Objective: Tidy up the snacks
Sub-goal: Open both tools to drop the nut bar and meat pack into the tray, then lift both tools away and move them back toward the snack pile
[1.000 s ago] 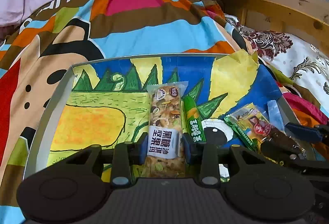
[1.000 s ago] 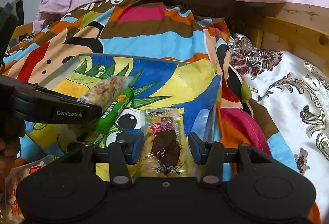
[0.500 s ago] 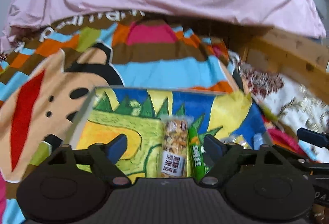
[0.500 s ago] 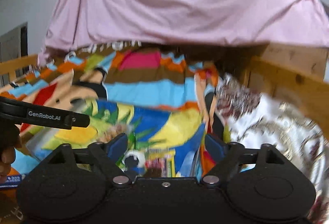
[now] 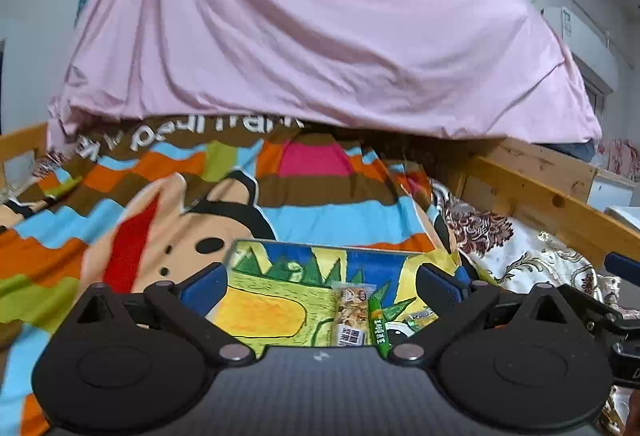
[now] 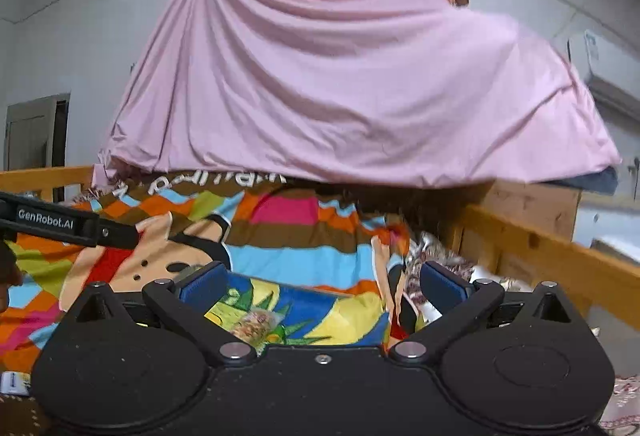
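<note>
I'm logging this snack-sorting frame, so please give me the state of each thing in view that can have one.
left gripper: open, empty, raised above the tray.
right gripper: open, empty.
tray: lying flat on the blanket, holding snacks.
nut bar: lying flat in the tray, released.
green stick snack: lying beside the nut bar, on its right.
pink sheet: hanging draped behind the bed.

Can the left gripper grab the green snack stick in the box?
Probably yes. The left gripper is open and empty, and the green snack stick lies uncovered in the box, tight beside the nut bar.
</note>
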Available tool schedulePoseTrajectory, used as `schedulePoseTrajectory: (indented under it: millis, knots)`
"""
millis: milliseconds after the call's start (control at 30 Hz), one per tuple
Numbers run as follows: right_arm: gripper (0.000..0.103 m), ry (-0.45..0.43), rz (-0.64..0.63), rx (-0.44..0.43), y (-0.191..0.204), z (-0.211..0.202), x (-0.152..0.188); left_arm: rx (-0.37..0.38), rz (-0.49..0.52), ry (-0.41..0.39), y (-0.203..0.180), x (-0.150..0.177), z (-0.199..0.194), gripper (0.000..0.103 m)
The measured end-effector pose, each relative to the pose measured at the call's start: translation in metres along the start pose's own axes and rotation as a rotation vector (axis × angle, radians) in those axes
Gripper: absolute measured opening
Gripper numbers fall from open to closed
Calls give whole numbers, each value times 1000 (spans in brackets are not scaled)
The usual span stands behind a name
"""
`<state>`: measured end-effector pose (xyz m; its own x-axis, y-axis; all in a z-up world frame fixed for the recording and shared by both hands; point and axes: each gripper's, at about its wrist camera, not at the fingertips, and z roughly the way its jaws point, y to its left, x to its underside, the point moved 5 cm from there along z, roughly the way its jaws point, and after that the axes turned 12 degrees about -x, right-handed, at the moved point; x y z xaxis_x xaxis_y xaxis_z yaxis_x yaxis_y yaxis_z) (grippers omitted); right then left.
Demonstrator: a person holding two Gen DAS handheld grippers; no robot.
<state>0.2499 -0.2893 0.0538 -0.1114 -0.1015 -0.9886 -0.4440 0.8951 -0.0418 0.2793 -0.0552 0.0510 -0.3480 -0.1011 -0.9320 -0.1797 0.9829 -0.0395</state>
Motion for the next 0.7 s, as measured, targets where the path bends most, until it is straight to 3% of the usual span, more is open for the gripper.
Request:
schedulePoseTrajectory:
  millis: [300,567,700]
  knots:
    - [102,-43,-53,-38,53,-50,-8,-16,-18,-42,29,11,-60,102]
    - [102,14,-52,-68,97,-80,13,-24,6,-41,54,30,-93,103]
    - [102,52,-66,-85,119,-87,24,-28,71,-29,65,39,-102,103]
